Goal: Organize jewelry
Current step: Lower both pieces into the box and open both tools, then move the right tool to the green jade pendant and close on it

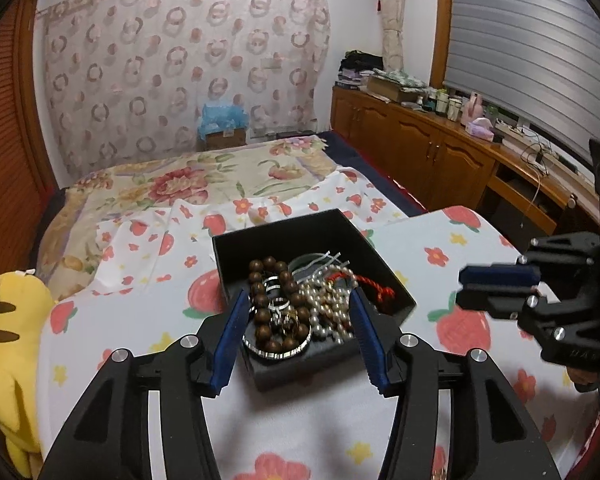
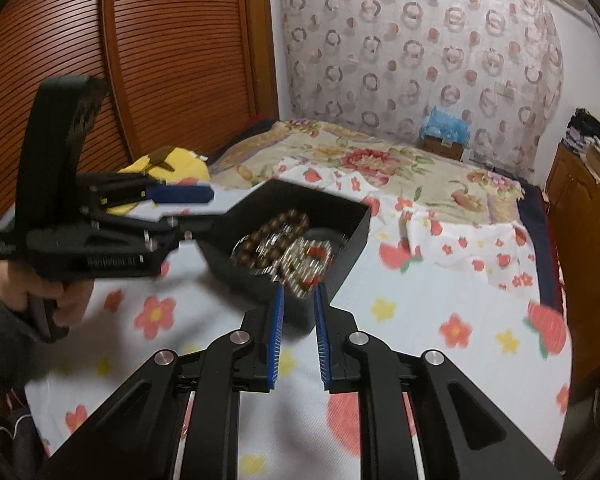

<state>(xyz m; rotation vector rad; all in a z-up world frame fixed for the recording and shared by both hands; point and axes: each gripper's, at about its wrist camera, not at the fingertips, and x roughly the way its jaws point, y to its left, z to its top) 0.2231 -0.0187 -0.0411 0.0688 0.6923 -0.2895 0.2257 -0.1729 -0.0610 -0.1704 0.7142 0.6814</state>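
Here the black jewelry box (image 1: 300, 240) lies just ahead of the left hand-held gripper (image 1: 298, 308).

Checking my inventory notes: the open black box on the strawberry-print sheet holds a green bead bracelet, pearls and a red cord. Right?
One slip: the bead bracelet is dark brown, not green, as the left wrist view shows. The rest stands: the open black box on the strawberry-print sheet holds pearls and a red cord.

Black box (image 1: 260, 240) on strawberry-print bed (image 1: 440, 280)
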